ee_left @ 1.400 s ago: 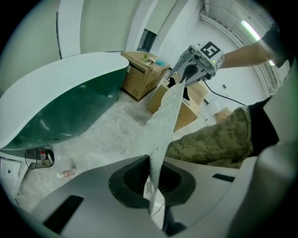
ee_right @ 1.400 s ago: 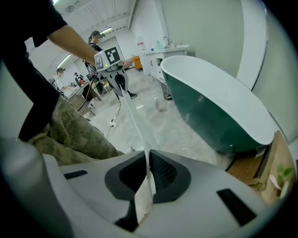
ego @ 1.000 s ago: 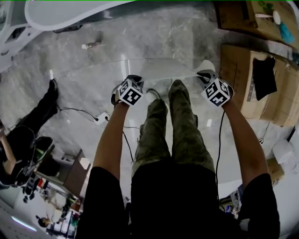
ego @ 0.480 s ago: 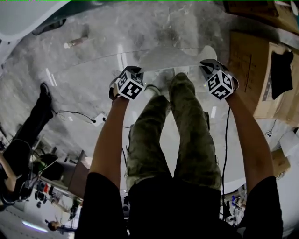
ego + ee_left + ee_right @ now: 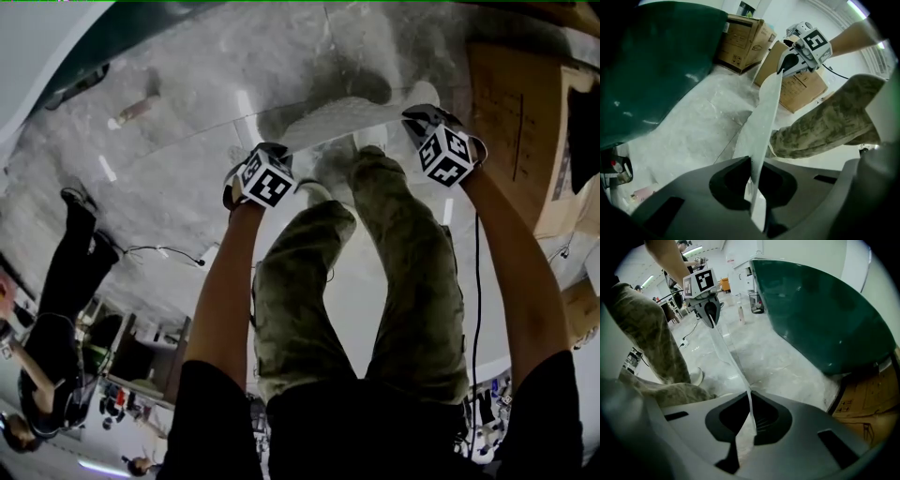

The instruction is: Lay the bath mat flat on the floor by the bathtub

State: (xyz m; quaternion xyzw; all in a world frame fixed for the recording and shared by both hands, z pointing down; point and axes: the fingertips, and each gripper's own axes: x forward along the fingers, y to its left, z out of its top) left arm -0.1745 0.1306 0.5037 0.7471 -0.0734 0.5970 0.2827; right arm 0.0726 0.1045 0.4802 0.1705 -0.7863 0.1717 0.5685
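Observation:
A pale bath mat (image 5: 337,120) hangs stretched between my two grippers, above the grey marble floor. The left gripper (image 5: 262,150) is shut on the mat's left end, and the right gripper (image 5: 417,114) is shut on its right end. In the left gripper view the mat (image 5: 761,126) runs edge-on from my left gripper (image 5: 752,164) up to the right gripper (image 5: 787,63). The right gripper view shows the same strip of mat (image 5: 731,362) leaving my right gripper (image 5: 749,397) toward the left gripper (image 5: 710,310). The dark green bathtub (image 5: 84,47) with its white rim lies at the upper left.
Cardboard boxes (image 5: 525,103) stand on the right, close to the right gripper. A small bottle (image 5: 131,111) lies on the floor near the tub. A black cable (image 5: 178,253) trails at the left, beside another person (image 5: 56,281). The holder's legs (image 5: 375,262) stand right behind the mat.
The head view has swung, so the tub's rim now fills the upper left corner and the boxes sit further right. Both grippers keep their hold and the mat stays stretched between them.

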